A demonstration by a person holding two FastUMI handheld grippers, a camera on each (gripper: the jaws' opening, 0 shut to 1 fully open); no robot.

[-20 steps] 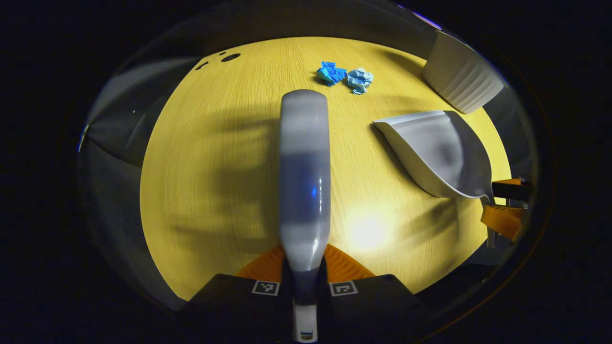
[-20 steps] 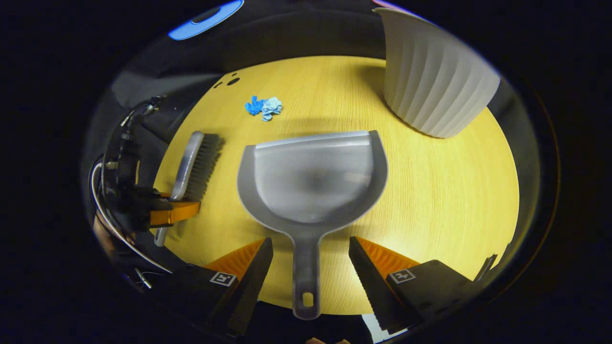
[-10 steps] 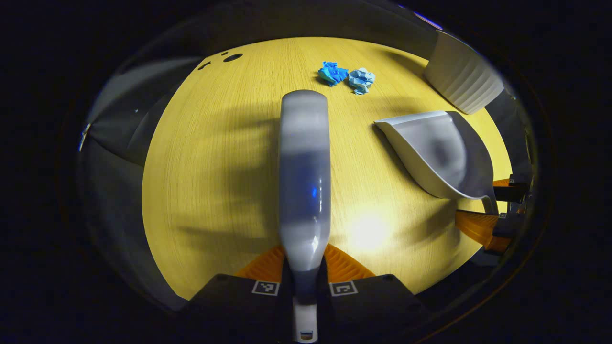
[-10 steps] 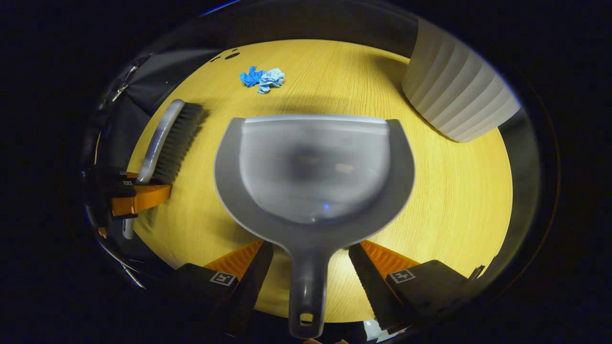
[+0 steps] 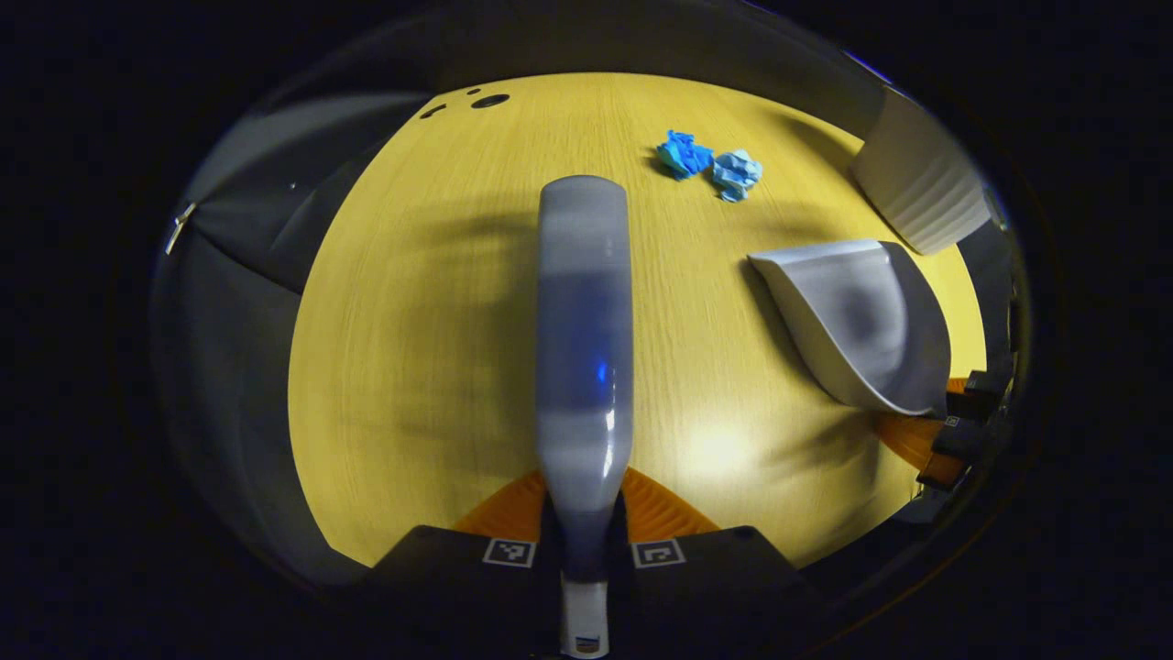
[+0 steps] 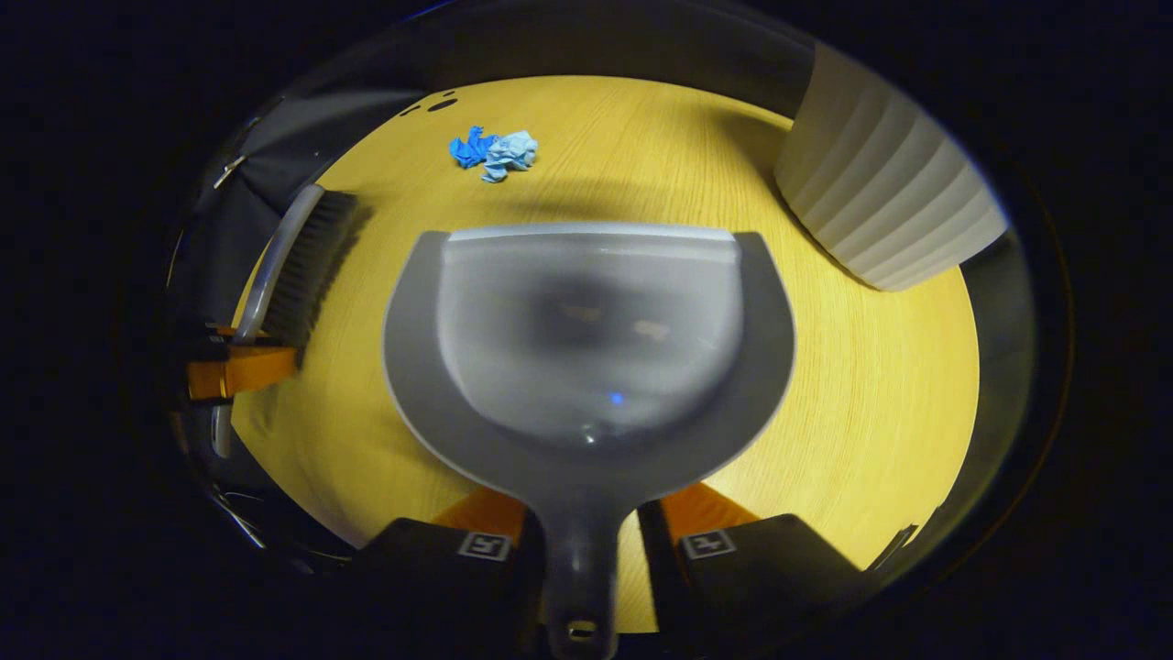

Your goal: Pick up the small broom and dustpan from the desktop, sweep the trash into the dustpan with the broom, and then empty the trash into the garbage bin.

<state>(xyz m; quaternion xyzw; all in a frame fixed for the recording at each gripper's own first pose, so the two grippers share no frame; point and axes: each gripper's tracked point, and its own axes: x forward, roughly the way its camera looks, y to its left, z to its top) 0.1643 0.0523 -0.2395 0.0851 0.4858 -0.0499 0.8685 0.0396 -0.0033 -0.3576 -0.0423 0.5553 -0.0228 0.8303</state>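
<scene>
A recording booth: wooden desktop ringed by black cloth wall.

A yellow wooden table (small dark holes near its far edge) under bright light; surroundings perhaps dark cloth.

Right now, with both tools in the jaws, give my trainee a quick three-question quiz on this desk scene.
1. True or false: the dustpan already holds the blue paper wads.
2. Which tool is the left gripper shut on: A) broom B) dustpan C) garbage bin?
3. Fill in: in the right gripper view, the ribbed white bin stands to the ____ of the dustpan.

Key: 1 false, the wads lie on the desktop beyond the pan's front lip. 2 A. 3 right; the right gripper grips the dustpan handle.
</scene>
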